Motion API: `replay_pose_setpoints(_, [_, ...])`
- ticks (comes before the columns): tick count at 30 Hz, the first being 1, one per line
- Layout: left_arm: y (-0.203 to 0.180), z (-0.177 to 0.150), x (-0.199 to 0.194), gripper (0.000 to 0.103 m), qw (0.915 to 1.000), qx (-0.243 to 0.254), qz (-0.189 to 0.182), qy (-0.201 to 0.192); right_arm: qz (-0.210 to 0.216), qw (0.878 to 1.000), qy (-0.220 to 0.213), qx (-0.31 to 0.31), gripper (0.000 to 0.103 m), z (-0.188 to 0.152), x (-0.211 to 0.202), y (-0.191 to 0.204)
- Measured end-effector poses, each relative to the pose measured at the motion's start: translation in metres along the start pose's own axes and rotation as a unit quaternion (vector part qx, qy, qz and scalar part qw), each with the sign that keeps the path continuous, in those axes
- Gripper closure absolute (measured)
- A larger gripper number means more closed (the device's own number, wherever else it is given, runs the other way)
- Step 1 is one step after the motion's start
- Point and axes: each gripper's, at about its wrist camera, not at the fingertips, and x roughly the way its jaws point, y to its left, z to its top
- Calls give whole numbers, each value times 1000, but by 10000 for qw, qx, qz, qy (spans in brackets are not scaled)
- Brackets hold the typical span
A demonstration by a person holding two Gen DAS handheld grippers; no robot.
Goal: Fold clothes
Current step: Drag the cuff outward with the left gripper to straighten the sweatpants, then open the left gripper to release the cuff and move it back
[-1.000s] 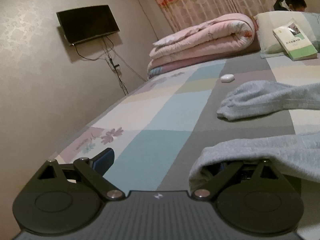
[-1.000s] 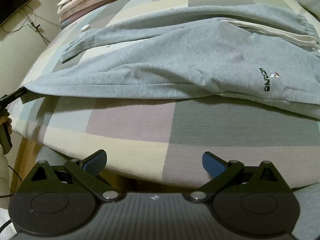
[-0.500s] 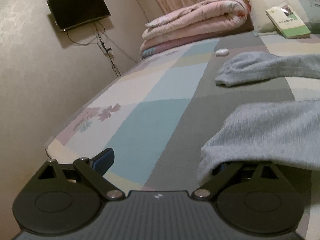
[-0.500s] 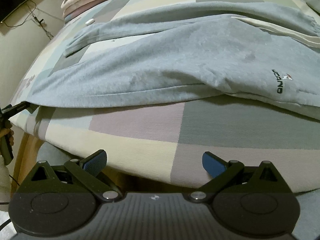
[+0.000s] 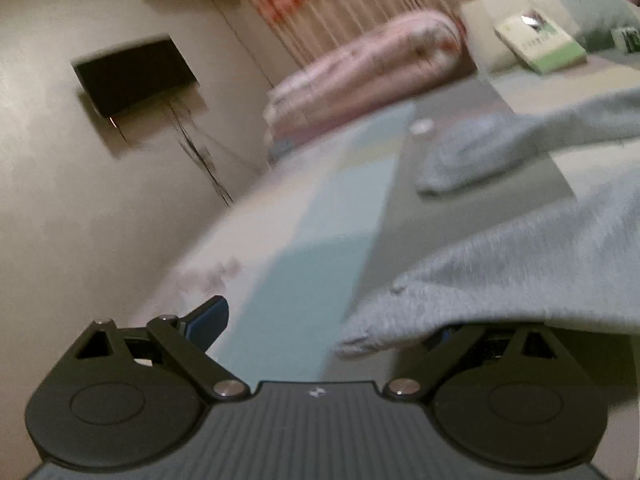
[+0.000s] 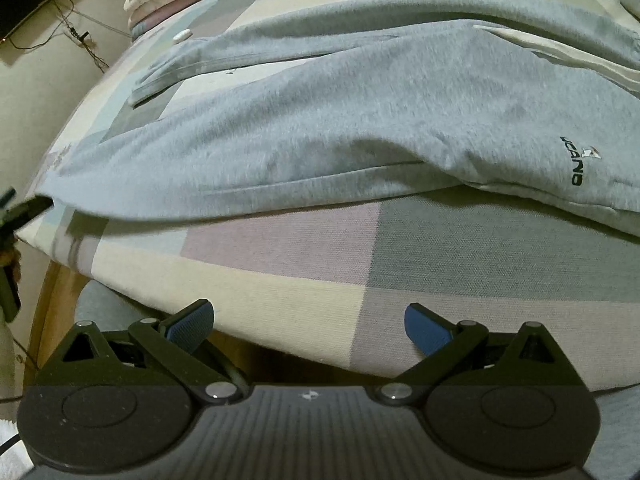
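The view is blurred. The left gripper (image 5: 324, 322) stands with its jaws spread wide: the left blue pad (image 5: 208, 316) is bare, while the right finger is hidden under the hem of grey sweatpants (image 5: 520, 264), whose cuff drapes over it. A second grey leg (image 5: 472, 152) lies farther up the bed (image 5: 320, 248), which wears a patchwork sheet of pale blue, grey and cream. A small white object (image 5: 420, 126) sits near that leg's end. Beyond lie a rolled pink quilt (image 5: 368, 60), a pillow (image 5: 488, 32) with a green book (image 5: 540, 42) on it, and a wall-mounted screen (image 5: 134, 74).
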Motion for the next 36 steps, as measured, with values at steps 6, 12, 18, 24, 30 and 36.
replay_pose_setpoints(6, [8,-38,-4,7,9974,-171,-234,663,44,9999,93,-29,0,4,9,2])
replay_pose_setpoints(12, [35,-51,-3,8,9929,-454,181,1087,128,9997,145,-116,0,6,14,5])
replay_pose_setpoints(18, [57,-18,-11,8,9861,-1435,-409,728,115,9998,127,-99,0,5,15,6])
replay_pose_setpoints(24, [26,16,-4,8,9628,-1776,-2021,241,-19,10000,56,-5,0,2,9,4])
replay_pose_setpoints(30, [-23,22,29,8,9470,-1531,-2771,550,-183,9998,56,66,0,1,9,2])
replay_pose_setpoints(36, [-26,2,58,10,9476,-1701,-2504,1023,-345,9991,63,219,0,-1,6,-9])
